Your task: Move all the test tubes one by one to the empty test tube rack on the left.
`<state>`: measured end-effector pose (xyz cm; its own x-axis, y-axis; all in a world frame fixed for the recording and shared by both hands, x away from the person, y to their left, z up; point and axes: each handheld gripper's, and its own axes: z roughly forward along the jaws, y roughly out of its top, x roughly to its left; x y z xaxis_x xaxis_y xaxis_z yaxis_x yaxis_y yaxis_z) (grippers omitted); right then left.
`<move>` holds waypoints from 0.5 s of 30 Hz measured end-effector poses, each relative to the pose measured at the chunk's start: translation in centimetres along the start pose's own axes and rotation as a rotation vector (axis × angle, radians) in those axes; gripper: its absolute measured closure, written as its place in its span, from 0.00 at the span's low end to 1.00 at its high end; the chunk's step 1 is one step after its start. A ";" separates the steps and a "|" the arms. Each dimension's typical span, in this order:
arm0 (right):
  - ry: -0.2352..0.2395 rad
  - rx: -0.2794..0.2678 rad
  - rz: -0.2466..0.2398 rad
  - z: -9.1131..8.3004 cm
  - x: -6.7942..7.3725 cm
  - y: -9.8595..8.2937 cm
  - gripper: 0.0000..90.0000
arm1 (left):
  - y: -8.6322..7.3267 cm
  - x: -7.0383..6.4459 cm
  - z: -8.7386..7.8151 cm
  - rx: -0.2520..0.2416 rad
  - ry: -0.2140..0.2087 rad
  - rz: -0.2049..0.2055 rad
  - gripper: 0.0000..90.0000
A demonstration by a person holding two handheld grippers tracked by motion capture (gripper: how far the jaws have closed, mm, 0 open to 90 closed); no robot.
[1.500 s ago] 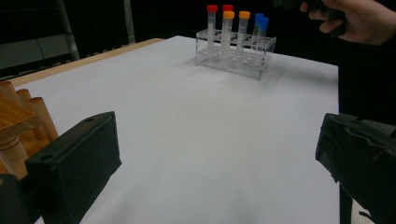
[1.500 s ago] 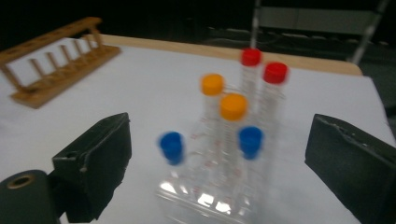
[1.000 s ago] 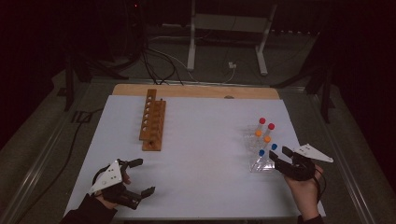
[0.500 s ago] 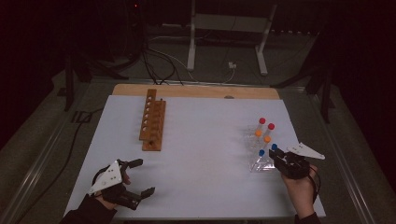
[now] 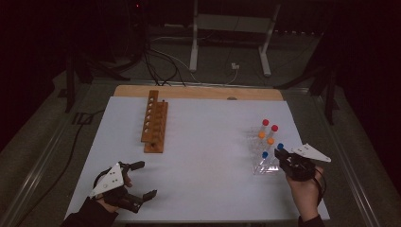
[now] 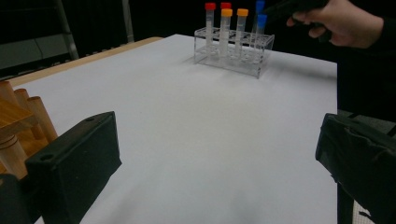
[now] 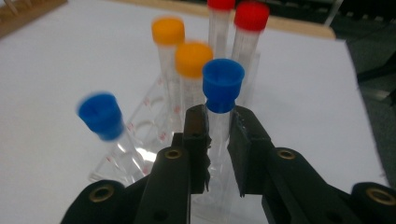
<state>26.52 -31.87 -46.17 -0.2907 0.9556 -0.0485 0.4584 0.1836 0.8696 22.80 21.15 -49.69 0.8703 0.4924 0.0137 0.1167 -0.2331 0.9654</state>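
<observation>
The blue-capped tube (image 7: 223,100) stands in the clear rack (image 7: 140,140) at the table's right — its lower end hidden behind the jaws. The right gripper (image 7: 218,140) clamps its body just below the cap. The left gripper (image 5: 142,179) rests wide open, empty.

Lab: tube racks (image 5: 265,163), cabled floor

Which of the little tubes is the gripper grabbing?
The blue-capped tube between the right gripper fingers; the other blue one stands free.
</observation>
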 end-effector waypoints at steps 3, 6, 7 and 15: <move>-0.007 -0.030 -0.013 -0.9 0.2 0.6 0.85 | 0.0 0.0 0.0 0.005 0.000 -0.004 0.01; -0.012 -0.060 -0.021 -1.8 0.3 1.2 0.85 | 0.0 0.0 0.0 0.008 0.000 -0.007 0.01; -0.014 -0.070 -0.024 -2.1 0.4 1.4 0.85 | 0.0 0.0 0.0 0.009 -0.002 -0.007 0.01; -0.005 -0.156 -0.073 -4.0 1.9 2.9 0.85 | 0.0 0.0 0.0 0.008 -0.001 -0.009 0.01</move>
<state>23.92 -30.44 -41.73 -0.3145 0.9421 -0.1166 0.2997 0.2151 0.9295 22.82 21.13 -49.68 0.8695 0.4940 0.0044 0.1286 -0.2350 0.9634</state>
